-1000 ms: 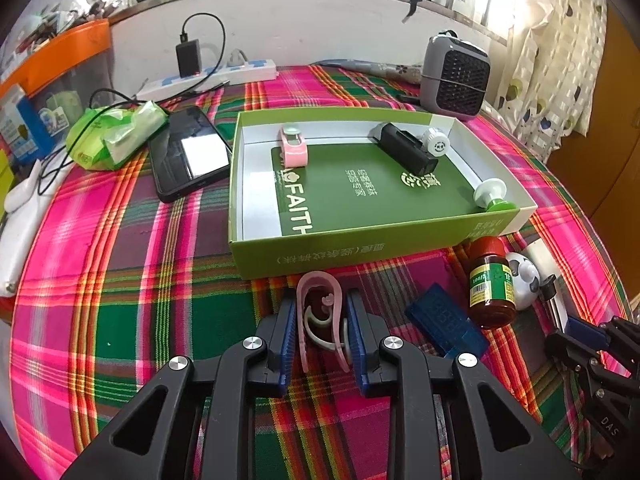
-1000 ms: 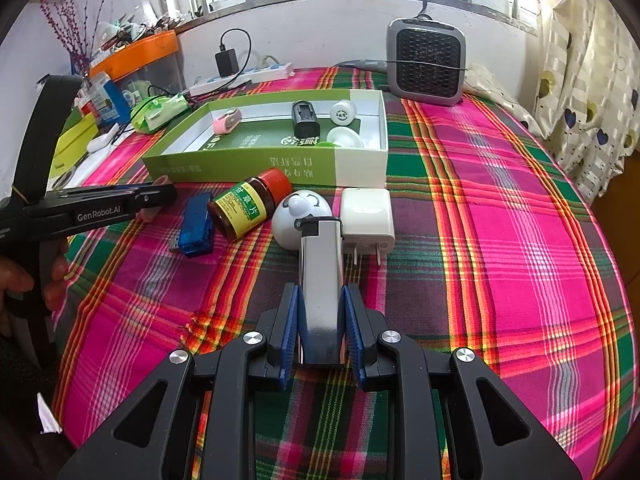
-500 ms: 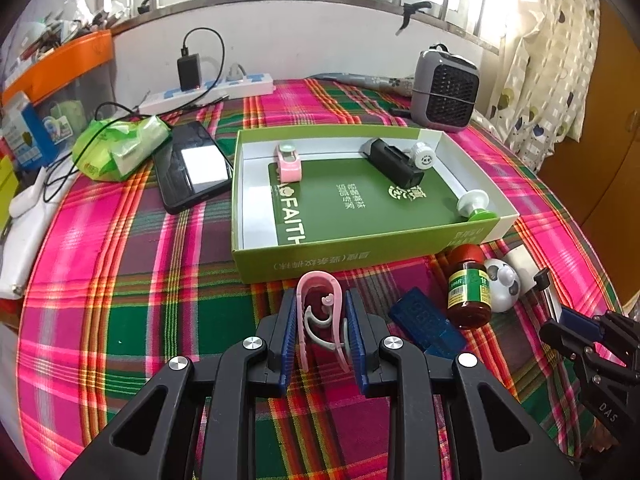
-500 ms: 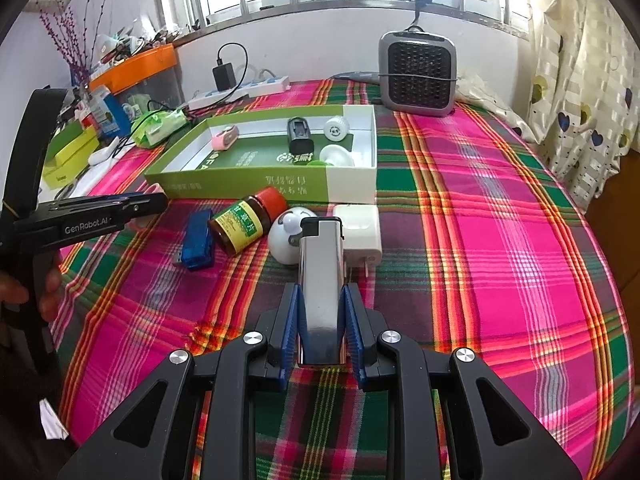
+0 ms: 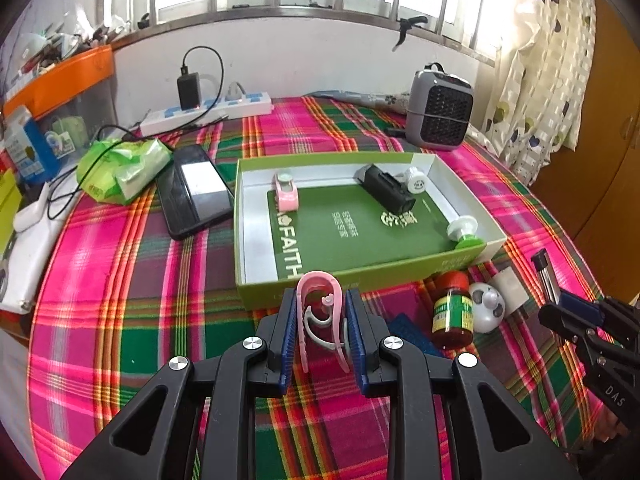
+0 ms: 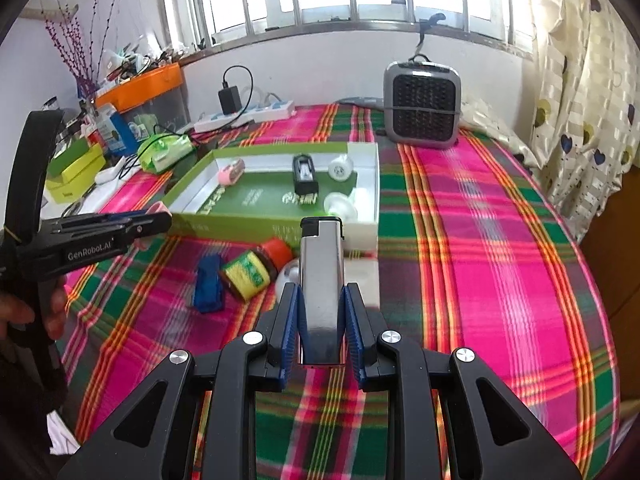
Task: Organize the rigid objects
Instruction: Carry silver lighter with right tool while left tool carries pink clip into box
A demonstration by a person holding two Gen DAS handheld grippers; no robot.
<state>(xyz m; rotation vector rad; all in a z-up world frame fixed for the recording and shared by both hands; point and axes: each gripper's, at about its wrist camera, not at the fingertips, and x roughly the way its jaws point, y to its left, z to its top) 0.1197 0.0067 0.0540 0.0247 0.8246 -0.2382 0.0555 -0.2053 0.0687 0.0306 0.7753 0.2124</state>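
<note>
Both grippers are carrying items toward the box (image 5: 360, 276), so the step in hand looks like transport, mid-way to drop-off. The left gripper (image 5: 320, 332) is clamping a pink clip (image 5: 319, 304) between its blue ribbed pads, jaws closed on it, hovering just short of the box's near wall. The right gripper (image 6: 322, 320) is gripping a lighter (image 6: 322, 276), jaws closed on its sides, held above the loose pile beside the box.

Next move, as a guess: each gripper needs to clear the box wall, come over a free patch of the floor, lower and then open the jaws. The left is nearer and the two would be crowding each other, so going one at a time seems safer.

Clip: thin curved plastic, U-shaped loop with grey inner hooks, likely springy. Lighter: smooth shiny metal-look body, black cap, rectangular, could slip. Box: shallow green cardboard tray, white inside, green printed insert on the floor.

Already lying in the box: a pink roll (image 5: 286, 194), a black block (image 5: 386, 188), a white cap (image 5: 416, 180) and a white-green knob (image 5: 464, 232). Waiting outside on the plaid cloth (image 5: 132, 280): a jar (image 5: 452, 312) with red lid, a blue stick (image 6: 208, 284), a white ball (image 5: 486, 308) and a white plug (image 5: 510, 286).
</note>
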